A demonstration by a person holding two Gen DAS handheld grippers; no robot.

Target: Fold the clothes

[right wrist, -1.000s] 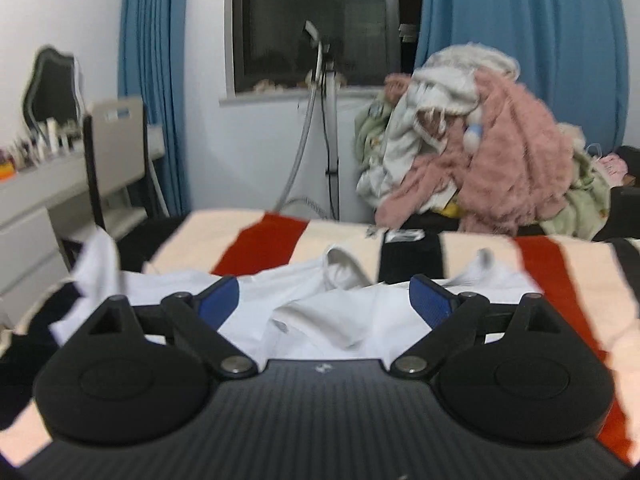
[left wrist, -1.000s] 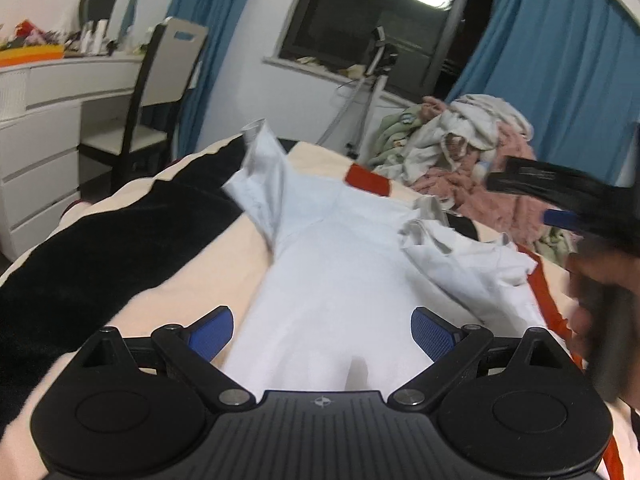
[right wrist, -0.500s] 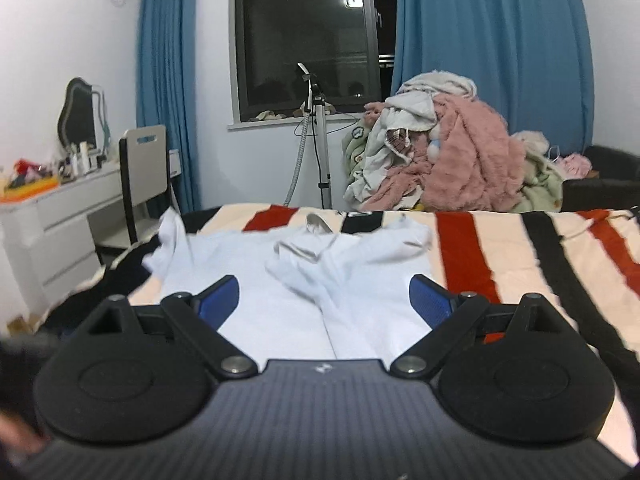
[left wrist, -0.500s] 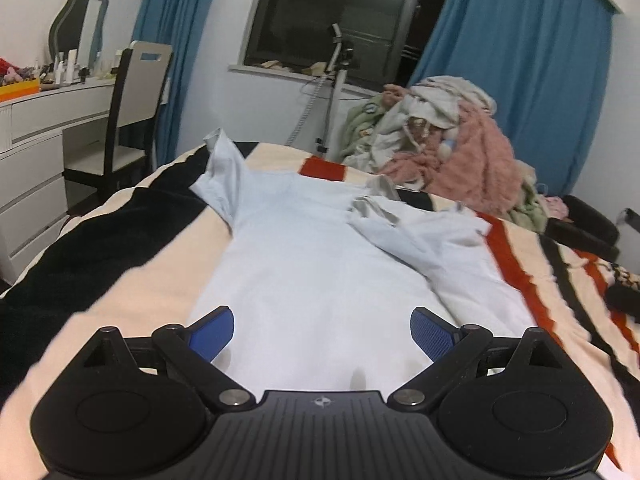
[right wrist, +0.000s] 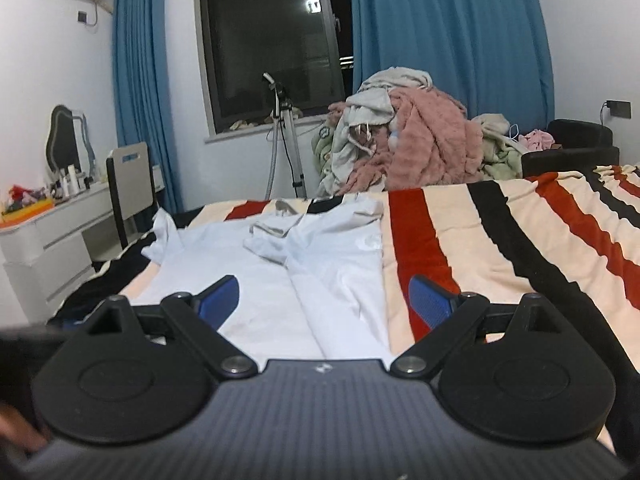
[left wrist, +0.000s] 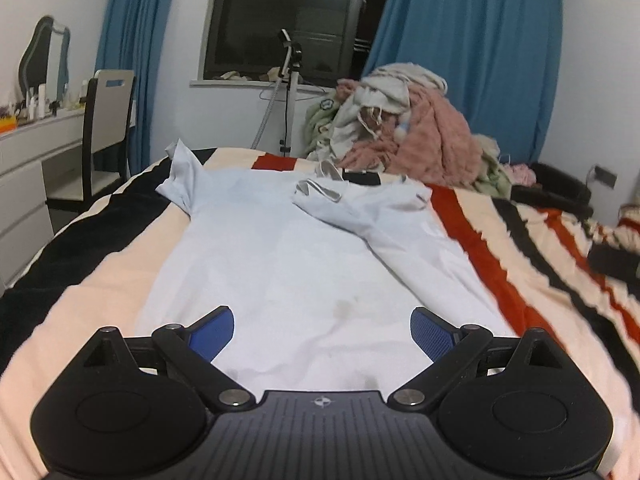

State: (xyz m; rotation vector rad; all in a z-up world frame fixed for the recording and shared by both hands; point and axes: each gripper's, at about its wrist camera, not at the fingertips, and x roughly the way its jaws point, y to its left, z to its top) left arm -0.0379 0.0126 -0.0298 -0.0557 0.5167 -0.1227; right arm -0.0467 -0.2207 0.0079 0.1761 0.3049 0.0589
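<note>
A pale blue-white T-shirt point(left wrist: 288, 264) lies flat on the striped bed blanket point(left wrist: 532, 248), collar away from me. Its right side and sleeve point(left wrist: 360, 212) are folded over toward the middle; the left sleeve point(left wrist: 180, 180) sticks out at the far left. My left gripper point(left wrist: 322, 330) hovers open above the shirt's near hem, holding nothing. In the right wrist view the same shirt point(right wrist: 280, 280) lies ahead, and my right gripper point(right wrist: 324, 302) stands open over its right near edge, empty.
A heap of pink, white and green clothes point(left wrist: 404, 128) is piled past the bed's far end. A tripod stand point(left wrist: 290, 92) is under the window. A chair point(left wrist: 106, 120) and white dresser point(left wrist: 28, 160) are at the left. A hand point(right wrist: 16, 432) shows at the lower left.
Both grippers have pulled back from the collar toward the shirt's near hem. The right sleeve now lies folded over the shirt, and the right gripper has left the left wrist view.
</note>
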